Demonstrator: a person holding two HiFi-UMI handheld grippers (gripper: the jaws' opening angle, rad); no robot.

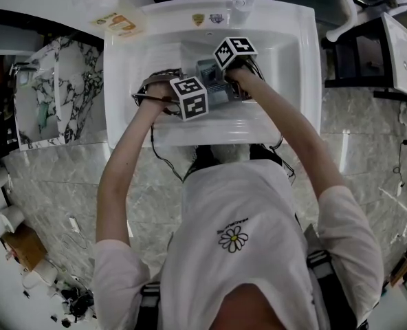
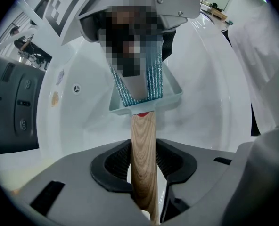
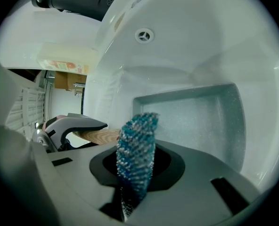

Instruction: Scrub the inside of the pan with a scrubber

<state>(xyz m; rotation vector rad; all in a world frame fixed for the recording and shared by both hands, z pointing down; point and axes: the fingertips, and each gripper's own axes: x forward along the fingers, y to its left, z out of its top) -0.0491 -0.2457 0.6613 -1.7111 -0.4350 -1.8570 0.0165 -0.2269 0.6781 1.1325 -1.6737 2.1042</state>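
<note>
A square pale grey-blue pan with a wooden handle is held over the white sink. My left gripper is shut on that handle. My right gripper is shut on a blue sparkly scrubber. In the left gripper view the scrubber reaches down into the pan from above, with the right gripper right behind it. The right gripper view looks into the pan's speckled inside, with the scrubber's tip near its left wall. From the head view both marker cubes sit close together and hide most of the pan.
The sink's basin walls curve close around both grippers, with an overflow hole on the far wall. A tap stands at the back rim and a yellow packet lies on the back left ledge. A marble-patterned counter flanks the sink.
</note>
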